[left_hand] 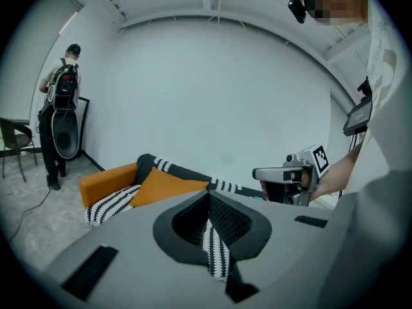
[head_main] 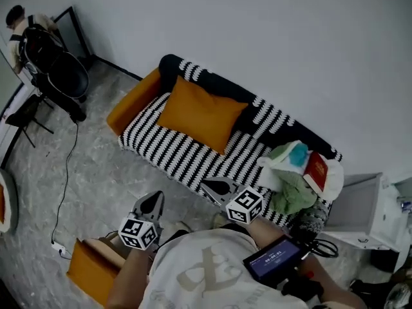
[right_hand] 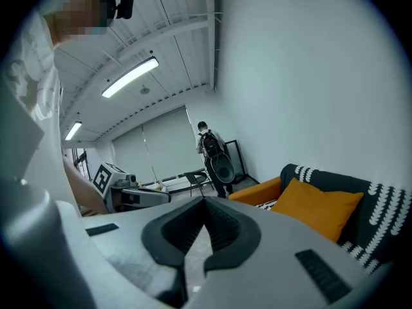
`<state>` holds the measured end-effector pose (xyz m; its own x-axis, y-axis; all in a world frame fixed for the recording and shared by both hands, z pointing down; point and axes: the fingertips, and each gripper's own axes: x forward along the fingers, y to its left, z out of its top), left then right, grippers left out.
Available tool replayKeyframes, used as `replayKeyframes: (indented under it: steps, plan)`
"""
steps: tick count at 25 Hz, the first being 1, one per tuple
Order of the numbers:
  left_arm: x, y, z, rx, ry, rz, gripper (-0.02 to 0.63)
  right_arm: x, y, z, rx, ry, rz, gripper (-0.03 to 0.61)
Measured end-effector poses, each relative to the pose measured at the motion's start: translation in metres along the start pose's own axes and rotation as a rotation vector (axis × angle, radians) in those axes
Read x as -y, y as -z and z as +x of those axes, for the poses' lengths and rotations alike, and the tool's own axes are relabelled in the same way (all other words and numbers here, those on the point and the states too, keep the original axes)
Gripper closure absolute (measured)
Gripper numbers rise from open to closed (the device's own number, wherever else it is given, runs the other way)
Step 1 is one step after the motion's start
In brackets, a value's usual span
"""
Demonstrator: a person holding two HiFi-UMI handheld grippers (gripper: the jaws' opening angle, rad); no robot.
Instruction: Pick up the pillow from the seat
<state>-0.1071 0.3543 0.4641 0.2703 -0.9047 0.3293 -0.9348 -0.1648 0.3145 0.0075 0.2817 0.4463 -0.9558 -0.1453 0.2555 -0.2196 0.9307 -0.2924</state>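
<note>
An orange pillow (head_main: 201,114) leans against the backrest of a black-and-white striped sofa (head_main: 180,153), on its left half. It also shows in the left gripper view as the pillow (left_hand: 164,183) and in the right gripper view as the pillow (right_hand: 320,206). My left gripper (head_main: 154,202) is held above the floor in front of the sofa, shut and empty. My right gripper (head_main: 215,187) hovers at the seat's front edge, shut with nothing in it. Both are well short of the pillow.
A heap of green and white cloth with a red book (head_main: 316,170) fills the sofa's right end. A person (head_main: 26,28) stands by a black speaker (head_main: 64,76) at the far left. A cable (head_main: 67,172) runs over the floor. An orange box (head_main: 93,272) sits near my feet.
</note>
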Motion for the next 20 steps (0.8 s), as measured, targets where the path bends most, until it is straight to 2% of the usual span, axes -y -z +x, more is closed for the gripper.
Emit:
replayKeyframes:
  steps: [4,14,20]
  plan:
    - [-0.014,0.003,-0.006,0.01,-0.018,-0.007,0.606,-0.001,-0.01,0.004,0.018,0.015,-0.019,0.566]
    - [-0.031,0.006,-0.022,-0.009,0.007,0.011,0.606,-0.007,-0.007,0.011,0.028,0.071,-0.007,0.566]
    - [-0.045,0.006,-0.02,-0.01,-0.015,0.004,0.606,-0.003,0.0,0.005,0.01,0.085,0.009,0.566]
